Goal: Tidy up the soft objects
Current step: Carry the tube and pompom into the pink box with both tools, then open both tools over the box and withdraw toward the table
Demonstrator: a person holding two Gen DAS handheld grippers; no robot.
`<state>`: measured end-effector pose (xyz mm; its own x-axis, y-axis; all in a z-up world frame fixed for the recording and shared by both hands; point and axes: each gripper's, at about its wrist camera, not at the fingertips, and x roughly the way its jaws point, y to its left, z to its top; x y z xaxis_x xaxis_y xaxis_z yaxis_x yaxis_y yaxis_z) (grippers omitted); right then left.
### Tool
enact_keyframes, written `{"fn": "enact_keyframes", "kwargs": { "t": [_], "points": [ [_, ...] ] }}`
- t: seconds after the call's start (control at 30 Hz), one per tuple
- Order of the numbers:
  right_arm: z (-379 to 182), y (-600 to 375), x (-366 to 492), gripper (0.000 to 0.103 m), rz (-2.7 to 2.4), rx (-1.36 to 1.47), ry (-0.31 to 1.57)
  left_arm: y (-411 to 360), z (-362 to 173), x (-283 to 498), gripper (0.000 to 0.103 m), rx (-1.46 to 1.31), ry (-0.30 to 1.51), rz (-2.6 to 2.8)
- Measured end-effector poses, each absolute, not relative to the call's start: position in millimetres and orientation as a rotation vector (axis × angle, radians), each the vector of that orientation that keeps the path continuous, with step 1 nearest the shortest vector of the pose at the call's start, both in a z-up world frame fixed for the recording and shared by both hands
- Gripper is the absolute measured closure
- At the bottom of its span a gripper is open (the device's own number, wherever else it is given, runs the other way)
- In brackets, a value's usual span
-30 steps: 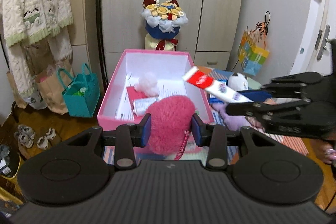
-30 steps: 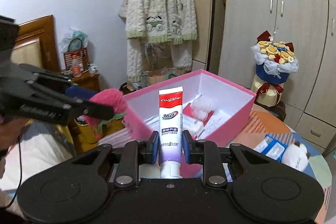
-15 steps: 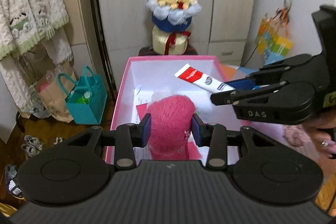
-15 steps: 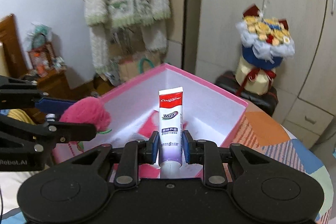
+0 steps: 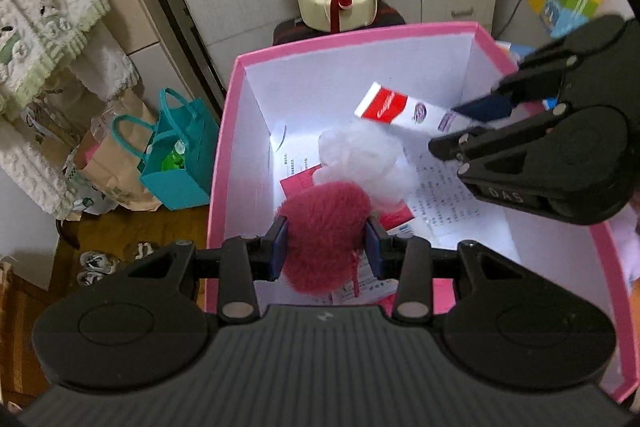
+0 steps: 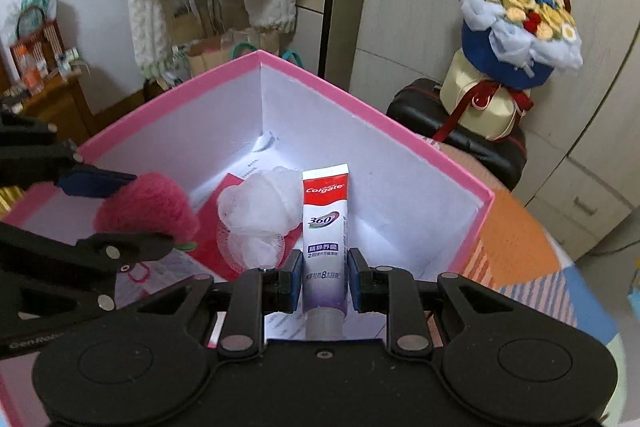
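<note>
Your left gripper (image 5: 326, 253) pinches a fuzzy pink pompom (image 5: 324, 227) between its blue pads, holding it over the near end of the open pink box (image 5: 230, 131). Your right gripper (image 6: 324, 277) clamps a toothpaste tube (image 6: 325, 223) near its cap end, the tube pointing forward above the box's inside. Below them, a white mesh puff (image 6: 260, 223) lies on papers (image 5: 444, 203) and a red card (image 6: 212, 223) on the box floor.
</note>
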<state>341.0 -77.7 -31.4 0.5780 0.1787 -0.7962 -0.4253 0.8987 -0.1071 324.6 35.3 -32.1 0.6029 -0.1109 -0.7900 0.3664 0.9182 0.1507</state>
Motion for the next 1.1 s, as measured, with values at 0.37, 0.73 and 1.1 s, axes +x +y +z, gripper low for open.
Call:
{"fn": "enact_keyframes", "kwargs": {
  "t": [0.37,0.73,1.1],
  "points": [
    [-28,-77,346,0.059,0.375,-0.322,0.884,33,-37,336,0.052,0.277,0.885,-0.274],
    [1,-108,313,0.058,0.466,-0.161,0.857,32,-21,308,0.046,0.288,0.862,-0.324],
    [35,-112,256,0.036,0.49,-0.209,0.793,39,11,257,0.04,0.317,0.796,-0.352]
  ]
}}
